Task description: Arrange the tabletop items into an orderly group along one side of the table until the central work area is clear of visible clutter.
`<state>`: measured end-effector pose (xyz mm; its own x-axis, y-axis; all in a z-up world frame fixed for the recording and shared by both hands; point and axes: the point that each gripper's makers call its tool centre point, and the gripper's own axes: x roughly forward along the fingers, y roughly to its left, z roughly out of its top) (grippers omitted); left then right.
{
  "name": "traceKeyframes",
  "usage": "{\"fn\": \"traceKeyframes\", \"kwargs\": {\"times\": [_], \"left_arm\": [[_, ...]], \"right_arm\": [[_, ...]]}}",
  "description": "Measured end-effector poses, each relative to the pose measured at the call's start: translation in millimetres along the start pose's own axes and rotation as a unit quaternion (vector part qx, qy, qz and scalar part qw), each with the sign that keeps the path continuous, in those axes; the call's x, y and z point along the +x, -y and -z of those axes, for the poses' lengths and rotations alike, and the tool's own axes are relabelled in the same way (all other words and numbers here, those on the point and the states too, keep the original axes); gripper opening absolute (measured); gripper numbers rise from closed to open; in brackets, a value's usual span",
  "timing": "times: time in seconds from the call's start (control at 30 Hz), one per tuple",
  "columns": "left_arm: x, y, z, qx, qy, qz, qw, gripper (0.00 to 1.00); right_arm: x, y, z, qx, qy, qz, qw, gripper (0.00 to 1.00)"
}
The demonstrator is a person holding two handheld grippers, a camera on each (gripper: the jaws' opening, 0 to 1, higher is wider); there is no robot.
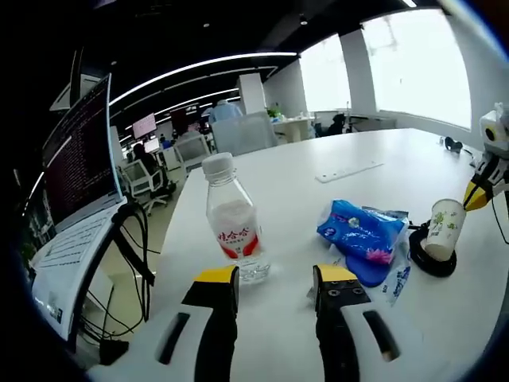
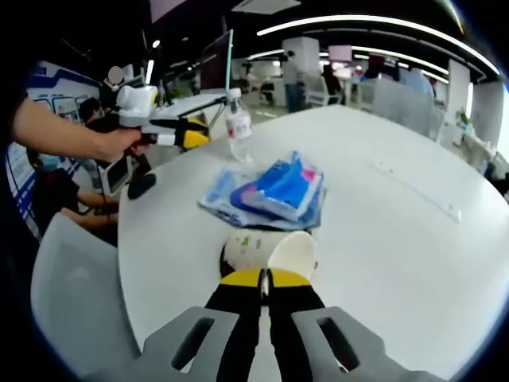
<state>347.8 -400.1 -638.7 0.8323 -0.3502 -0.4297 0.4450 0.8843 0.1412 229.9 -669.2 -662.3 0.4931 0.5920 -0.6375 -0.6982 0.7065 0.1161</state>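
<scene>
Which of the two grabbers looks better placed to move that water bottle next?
Probably the left. The left gripper is open, with the water bottle standing just ahead of its jaws. The right gripper is shut on the rim of the paper cup, so it is occupied.

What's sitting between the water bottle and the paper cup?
A blue tissue pack lies between the water bottle and the paper cup, seen in the left gripper view.

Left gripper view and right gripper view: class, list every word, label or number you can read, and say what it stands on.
Clear plastic water bottle with white cap: red label with white characters, too blurred to read.
Blue plastic tissue packet: print too small to read.
White paper cup with green pattern: no legible words.
Laptop screen with lines of text: too small to read.
</scene>
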Motion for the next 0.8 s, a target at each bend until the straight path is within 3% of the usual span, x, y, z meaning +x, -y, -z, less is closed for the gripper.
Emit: {"fn": "traceKeyframes", "kwargs": {"times": [0.47, 0.8], "left_arm": [[-15, 9.9, -4.6, 0.013, 0.005, 0.012, 0.9998, 0.36], [-20, 36.7, -2.4, 0.019, 0.000, 0.051, 0.9985, 0.39]], "right_arm": [[-1, -14, -9.8, -0.029, 0.000, -0.020, 0.9994, 0.00], [-8, -18, -24.6, -0.066, 0.003, -0.019, 0.9976, 0.00]]}}
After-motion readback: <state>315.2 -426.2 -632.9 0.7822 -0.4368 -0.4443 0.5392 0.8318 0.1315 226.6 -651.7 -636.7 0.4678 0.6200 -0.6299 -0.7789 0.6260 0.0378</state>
